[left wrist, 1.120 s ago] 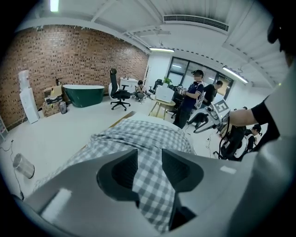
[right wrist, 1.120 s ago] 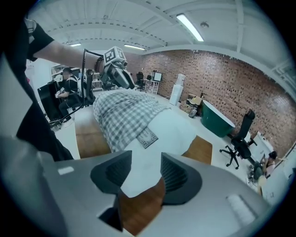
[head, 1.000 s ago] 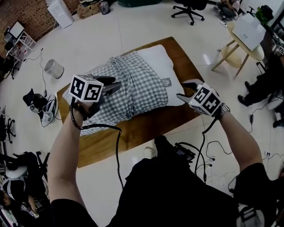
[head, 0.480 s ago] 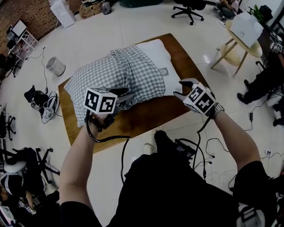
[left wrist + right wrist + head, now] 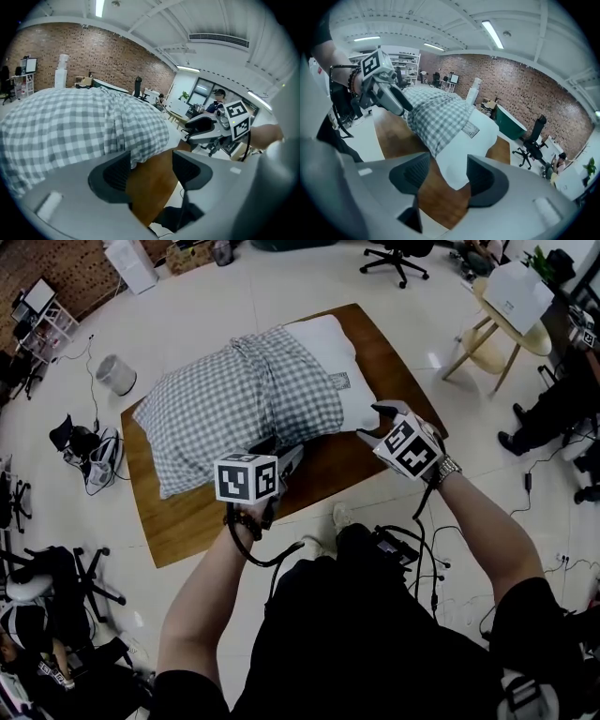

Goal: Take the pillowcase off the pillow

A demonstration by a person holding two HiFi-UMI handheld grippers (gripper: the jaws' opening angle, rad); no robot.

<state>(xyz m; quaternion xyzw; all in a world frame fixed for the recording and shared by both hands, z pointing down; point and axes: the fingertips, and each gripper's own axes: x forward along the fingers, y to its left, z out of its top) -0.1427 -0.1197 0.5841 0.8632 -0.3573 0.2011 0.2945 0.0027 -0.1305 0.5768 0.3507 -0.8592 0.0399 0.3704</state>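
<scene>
Both arms slope down over the wooden surface on a white floor. The left gripper has its jaws spread (they have just been opening), empty beside the pillowcase. The right gripper likewise straddles a bare corner of the pillow, apparently without touching.

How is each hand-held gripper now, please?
Left hand-held gripper: open, jaws just widened, empty.
Right hand-held gripper: open, jaws just widened, white pillow corner between, ungripped.
</scene>
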